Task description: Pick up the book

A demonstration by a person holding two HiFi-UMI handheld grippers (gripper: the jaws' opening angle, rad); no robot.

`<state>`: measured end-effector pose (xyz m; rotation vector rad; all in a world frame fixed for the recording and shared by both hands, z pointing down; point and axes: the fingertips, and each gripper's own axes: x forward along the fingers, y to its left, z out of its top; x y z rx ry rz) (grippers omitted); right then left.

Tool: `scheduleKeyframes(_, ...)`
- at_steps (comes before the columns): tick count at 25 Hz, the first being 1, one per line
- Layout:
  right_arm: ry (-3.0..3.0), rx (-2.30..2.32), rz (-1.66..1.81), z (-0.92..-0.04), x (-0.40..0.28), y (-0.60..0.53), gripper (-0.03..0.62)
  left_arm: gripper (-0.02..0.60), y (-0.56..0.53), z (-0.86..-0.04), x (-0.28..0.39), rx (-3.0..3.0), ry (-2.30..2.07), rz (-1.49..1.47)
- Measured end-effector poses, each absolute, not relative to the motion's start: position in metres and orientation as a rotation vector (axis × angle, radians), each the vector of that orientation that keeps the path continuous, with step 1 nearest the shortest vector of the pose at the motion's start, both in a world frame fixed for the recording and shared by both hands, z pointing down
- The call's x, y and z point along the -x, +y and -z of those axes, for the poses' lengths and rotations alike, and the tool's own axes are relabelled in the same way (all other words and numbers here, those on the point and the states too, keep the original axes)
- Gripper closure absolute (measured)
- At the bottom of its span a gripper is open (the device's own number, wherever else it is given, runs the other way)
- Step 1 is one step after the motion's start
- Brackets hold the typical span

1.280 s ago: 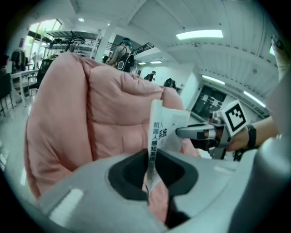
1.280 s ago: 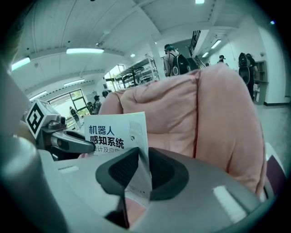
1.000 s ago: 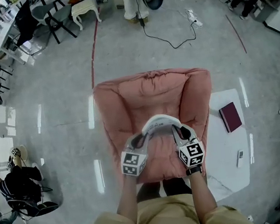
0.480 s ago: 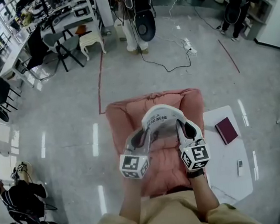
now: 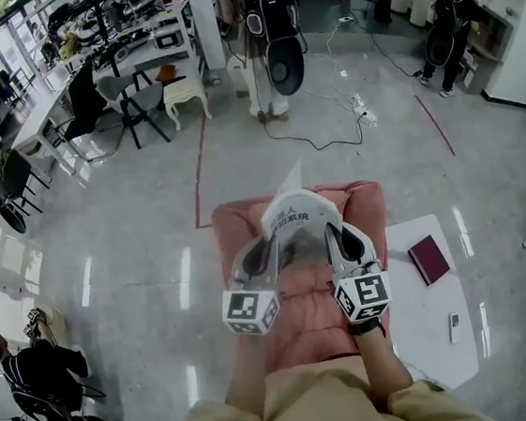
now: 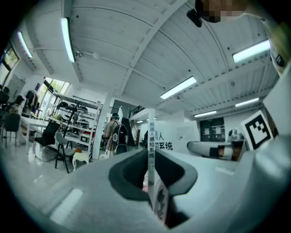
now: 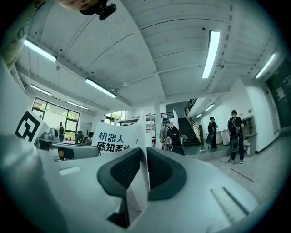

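**Book aloft, held by thin leaves on each side**

The book [image 5: 299,218] hangs open above the armchair [image 5: 302,342], clear of the seat. Its cover faces up and it arches between the two grippers. The left gripper [image 5: 269,244] is clamped narrow on the book's left side, and its own view shows the sheet edge-on between the pads. The right gripper [image 5: 333,236] has its jaws closing, with a thin white leaf between them and the pads on it.

What could go wrong, as I judge it:
- Each grip takes only a thin leaf, so the book may sag between the hands.
- A page may tear or slide out of the pads, most likely on the right, where the squeeze is not settled.
- Pulling the hands apart would strain the spine, and pushing them together would buckle the arch further.

There is open air in front and above, and bare floor to the left of the armchair. The table [image 5: 425,347], with a red book [image 5: 428,260] and a remote [image 5: 454,326] on it, stands just beside the armchair on the right. A person [image 5: 267,34] and a cable [image 5: 321,137] are well ahead.
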<state>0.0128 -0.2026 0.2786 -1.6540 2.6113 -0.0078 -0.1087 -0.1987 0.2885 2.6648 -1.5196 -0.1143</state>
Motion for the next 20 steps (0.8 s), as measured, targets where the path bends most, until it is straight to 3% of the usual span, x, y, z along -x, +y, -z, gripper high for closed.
scheduleKeyframes(20,2.561,1.713,0.033,-0.275,-0.009,-0.210,0.549,0.535,-0.203,-0.272,0.115,-2.722,-1.441,0.184)
